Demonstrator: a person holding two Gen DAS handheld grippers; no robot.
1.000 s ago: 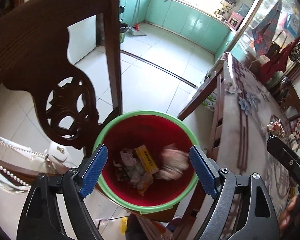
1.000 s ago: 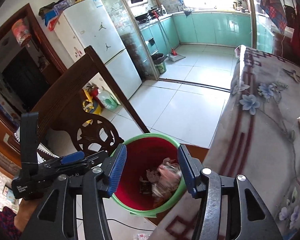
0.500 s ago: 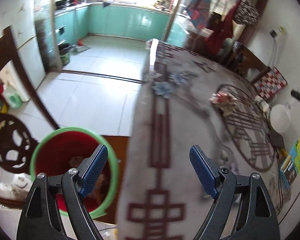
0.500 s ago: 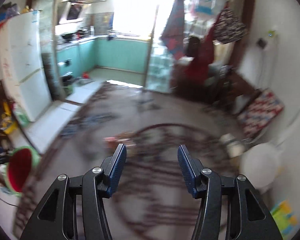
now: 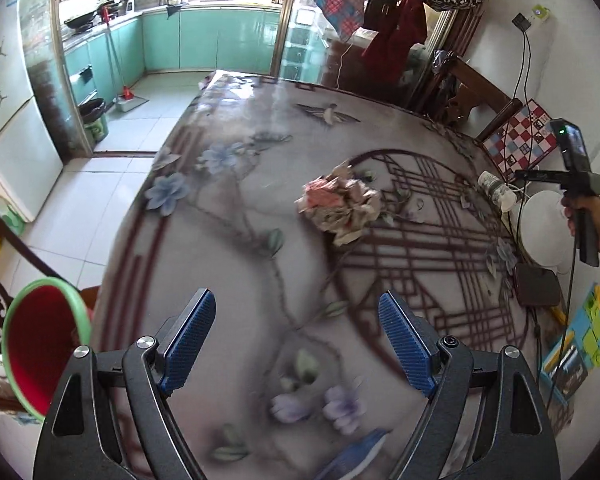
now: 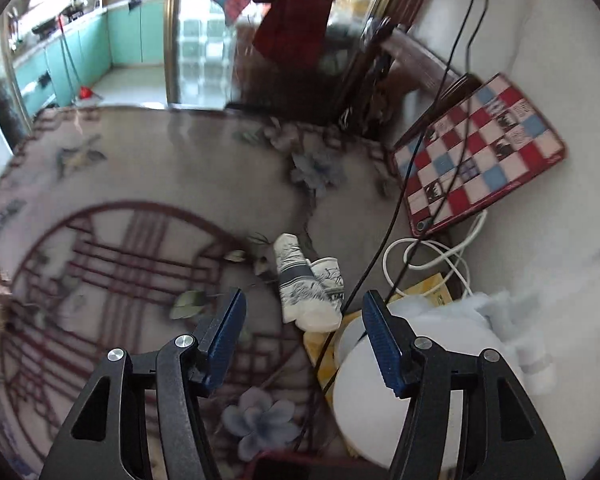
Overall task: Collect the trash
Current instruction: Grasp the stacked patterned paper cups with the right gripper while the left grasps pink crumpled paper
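Note:
A crumpled pink and beige paper wad lies on the patterned table, ahead of my open, empty left gripper. A red bin with a green rim stands off the table's left edge. Two crushed paper cups lie on their sides on the table, just ahead of my open, empty right gripper. The cups also show in the left wrist view at the far right. The right gripper's handle shows there too.
A white round device with cables sits right of the cups, over a yellow sheet. A checkered board leans on the wall. A black box and a colourful booklet lie near the table's right edge. Kitchen floor lies beyond.
Both grippers swung from above the red bin to over the table. The left now faces the paper wad, the right faces the crushed cups. Both stayed open.

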